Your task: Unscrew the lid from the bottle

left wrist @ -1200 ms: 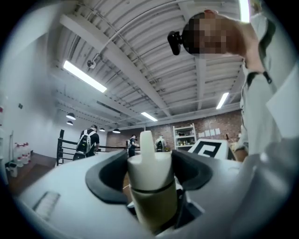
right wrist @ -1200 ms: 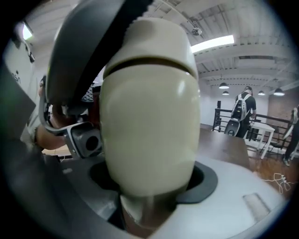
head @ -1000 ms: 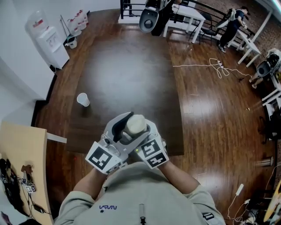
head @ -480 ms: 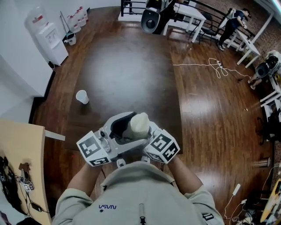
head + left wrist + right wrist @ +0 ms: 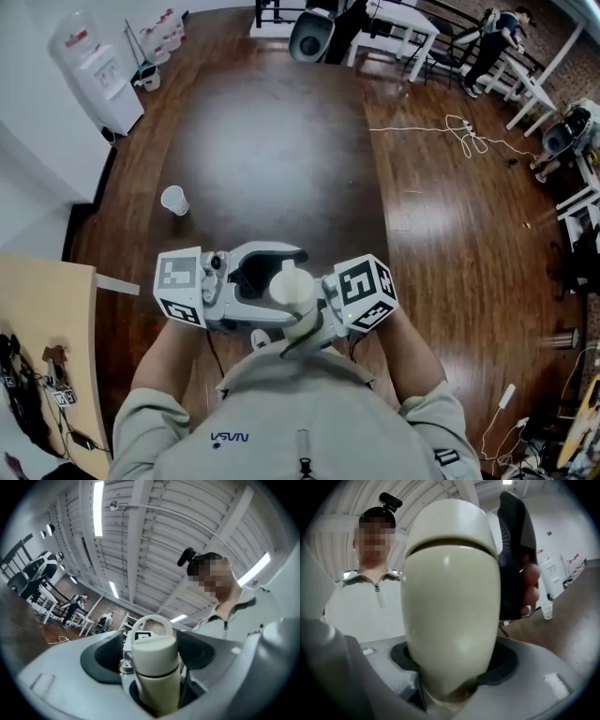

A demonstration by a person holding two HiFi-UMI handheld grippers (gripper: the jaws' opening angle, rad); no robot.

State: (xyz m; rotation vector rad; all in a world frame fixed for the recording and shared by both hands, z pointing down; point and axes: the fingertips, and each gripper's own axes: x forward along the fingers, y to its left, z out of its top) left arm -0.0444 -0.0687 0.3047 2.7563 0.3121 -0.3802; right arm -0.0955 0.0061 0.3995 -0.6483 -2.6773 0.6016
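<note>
Bottle, cream, held upright in the air at the near edge of the table, close to the person's chest. We see the right gripper clamped on the bottle's body. The left gripper has just been opening its jaws. They now stand clear on either side of the lid, which is still on.

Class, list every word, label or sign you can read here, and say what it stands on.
"VSVN", as the head view shows it: on the shirt.
Red label on the water dispenser: too small to read.
Square markers: patterns, no words.
</note>
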